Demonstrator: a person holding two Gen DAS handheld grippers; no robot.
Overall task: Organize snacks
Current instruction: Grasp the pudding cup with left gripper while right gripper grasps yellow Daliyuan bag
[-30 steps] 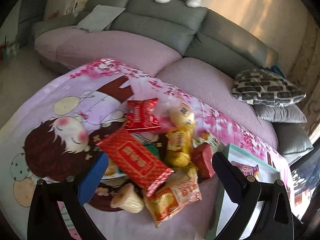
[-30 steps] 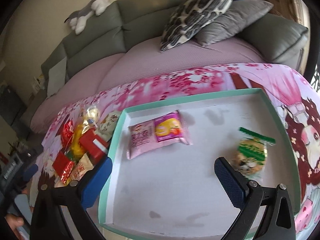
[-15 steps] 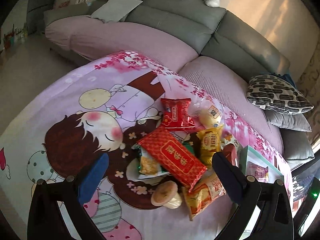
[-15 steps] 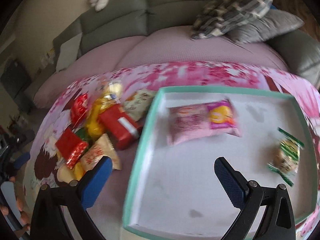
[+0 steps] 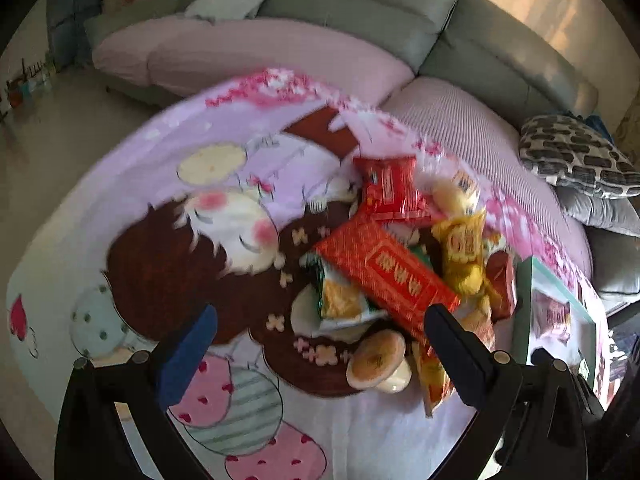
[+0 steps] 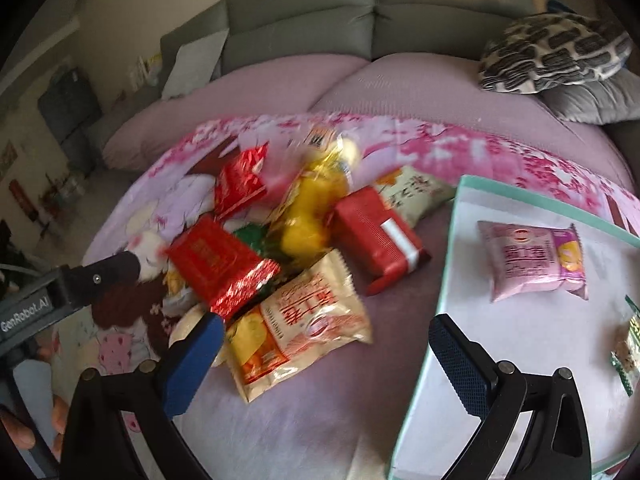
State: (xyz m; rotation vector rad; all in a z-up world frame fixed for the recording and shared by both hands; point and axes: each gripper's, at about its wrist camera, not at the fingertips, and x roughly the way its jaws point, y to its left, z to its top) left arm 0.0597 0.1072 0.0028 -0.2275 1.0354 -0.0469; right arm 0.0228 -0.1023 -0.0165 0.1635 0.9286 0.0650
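A pile of snack packets lies on the cartoon-print cloth: a long red packet (image 5: pixel 384 272), a yellow packet (image 5: pixel 460 248), a small red bag (image 5: pixel 388 188), a round cake (image 5: pixel 376 354). In the right wrist view the pile shows a beige packet (image 6: pixel 304 320), a red box (image 6: pixel 376 236) and the long red packet (image 6: pixel 218 264). A mint-rimmed white tray (image 6: pixel 452 240) holds a pink packet (image 6: pixel 532 260) and a green-topped packet (image 6: pixel 628 340). My left gripper (image 5: pixel 320 348) is open and empty, left of the pile. My right gripper (image 6: pixel 324 364) is open and empty over the beige packet and the tray's left rim.
A grey sofa with pink seat covers (image 5: pixel 280 48) curves behind the table. A patterned cushion (image 6: pixel 552 52) lies at the right. The tray also shows at the right edge of the left wrist view (image 5: pixel 524 300). The left gripper's arm (image 6: pixel 72 284) reaches in from the left.
My right gripper has swung left from over the tray toward the snack pile. My left gripper has drawn back and left, so the pile now sits to its right.
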